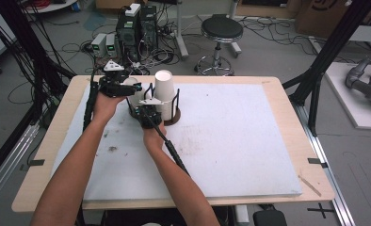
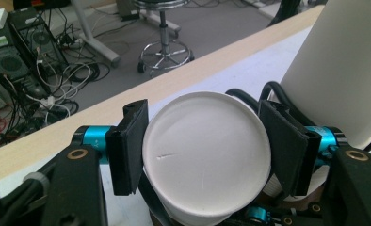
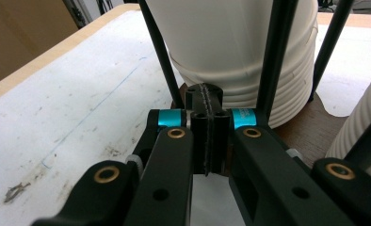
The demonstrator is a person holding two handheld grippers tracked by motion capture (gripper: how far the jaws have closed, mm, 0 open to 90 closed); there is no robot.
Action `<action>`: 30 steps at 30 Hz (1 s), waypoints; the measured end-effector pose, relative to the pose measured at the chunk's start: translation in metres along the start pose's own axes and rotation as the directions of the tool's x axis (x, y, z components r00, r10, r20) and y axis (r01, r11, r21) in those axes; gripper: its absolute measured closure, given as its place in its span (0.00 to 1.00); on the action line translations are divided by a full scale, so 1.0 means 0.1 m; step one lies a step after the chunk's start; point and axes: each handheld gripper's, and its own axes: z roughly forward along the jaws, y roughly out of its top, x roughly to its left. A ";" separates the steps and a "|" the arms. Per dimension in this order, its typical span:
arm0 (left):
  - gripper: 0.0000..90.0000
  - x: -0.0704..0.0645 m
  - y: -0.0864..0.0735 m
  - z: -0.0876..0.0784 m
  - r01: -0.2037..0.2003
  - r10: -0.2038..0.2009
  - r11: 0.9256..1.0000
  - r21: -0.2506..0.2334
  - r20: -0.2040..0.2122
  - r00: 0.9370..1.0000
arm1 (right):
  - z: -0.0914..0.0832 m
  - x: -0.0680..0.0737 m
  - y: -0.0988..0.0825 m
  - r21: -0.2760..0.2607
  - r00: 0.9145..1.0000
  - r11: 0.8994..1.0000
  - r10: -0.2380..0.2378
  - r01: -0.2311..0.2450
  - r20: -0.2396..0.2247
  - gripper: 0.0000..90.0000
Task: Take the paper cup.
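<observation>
The white board [image 1: 249, 141] over the wooden table [image 1: 287, 87] gives me plenty of bare room to the right and toward me, while everything I am working on is crowded at the far left, close to the back edge. There the wire cup holder [image 1: 175, 104] stands on its brown base with two stacks of upturned paper cups: a tall stack [image 1: 164, 92] on the right and a shorter one just left of it. My left gripper [image 2: 205, 153] comes in over the shorter stack, its jaws closed on either side of the top cup [image 2: 206, 157], whose flat round bottom faces my camera; the cup's long axis runs upright, so I judge the way out is straight up along the stack, with the tall stack touching or nearly touching on one side. My right gripper [image 3: 207, 125] sits low at the foot of the holder, jaws pressed fully together with nothing between them that I can make out, though a thin black upright [image 3: 157, 47] rises just past the tips. The left hand [image 1: 106, 104] is plainly the nearer to the cup.
</observation>
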 end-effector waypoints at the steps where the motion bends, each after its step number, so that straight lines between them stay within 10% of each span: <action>1: 0.40 0.00 0.00 -0.01 0.003 -0.003 1.000 -0.008 0.001 1.000 | 0.00 0.00 0.00 0.001 1.000 1.000 -0.005 0.005 0.002 1.00; 19: 0.40 0.00 0.19 -0.25 0.002 -0.003 0.993 -0.122 -0.002 1.000 | 0.00 -0.02 0.00 0.005 1.000 1.000 -0.028 0.028 -0.007 1.00; 30: 0.40 -0.09 0.37 -0.63 -0.010 0.010 0.988 -0.156 -0.004 1.000 | -0.32 -0.12 0.09 -0.026 0.986 0.994 -0.108 0.105 -0.130 1.00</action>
